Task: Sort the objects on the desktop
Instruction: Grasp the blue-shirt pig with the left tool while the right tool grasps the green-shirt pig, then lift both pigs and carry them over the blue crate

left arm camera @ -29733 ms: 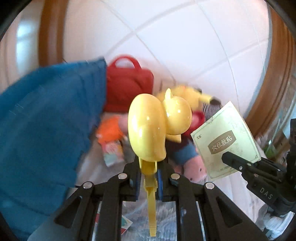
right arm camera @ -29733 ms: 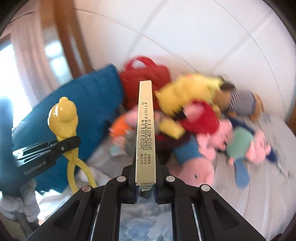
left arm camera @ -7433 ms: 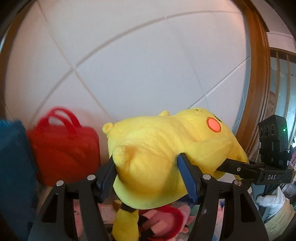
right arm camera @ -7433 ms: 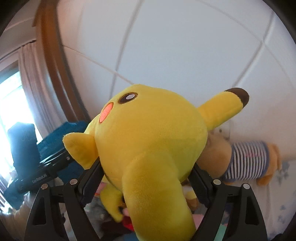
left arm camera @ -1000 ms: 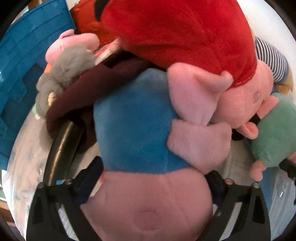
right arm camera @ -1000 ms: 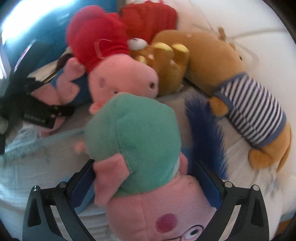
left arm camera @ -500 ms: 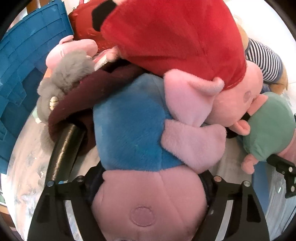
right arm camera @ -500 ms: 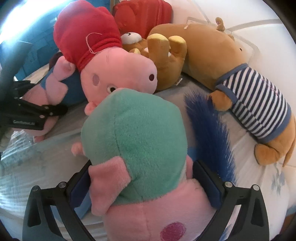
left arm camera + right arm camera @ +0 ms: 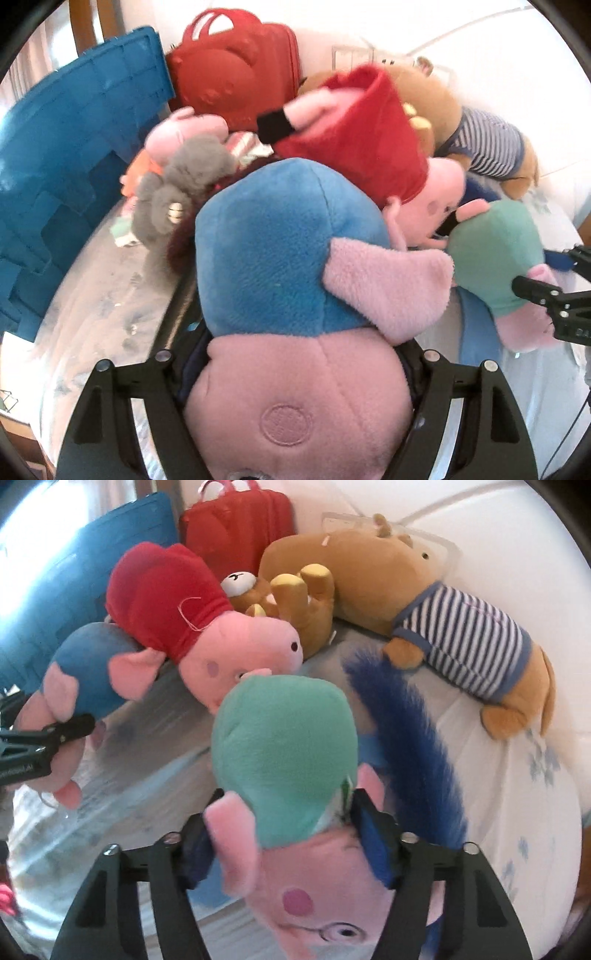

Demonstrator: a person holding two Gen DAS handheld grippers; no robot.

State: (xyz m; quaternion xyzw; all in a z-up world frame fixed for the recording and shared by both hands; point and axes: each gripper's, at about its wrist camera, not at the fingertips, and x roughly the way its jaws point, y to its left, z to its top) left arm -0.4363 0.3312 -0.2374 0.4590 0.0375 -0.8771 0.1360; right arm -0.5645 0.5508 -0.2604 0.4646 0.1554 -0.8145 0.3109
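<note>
Bottom of the left wrist frame: the left claw clamps the blue pig at its pink head, the body bulging up toward centre frame. Bottom of the right wrist frame: the right claw is closing on the green pig, its pads already sunk into the neck.

Both grips sit on soft plush near the head, so either toy could likely squirm loose or swing as it is carried.

Mid-frame, the red pig lies against the blue pig; lifting the blue pig could drag or roll it. A blue tail brushes the right claw and may snag.

Farther back lie the small bear and the striped toy; upper left stand the red bag and blue crate. All rest on a bed, an uneven footing.
</note>
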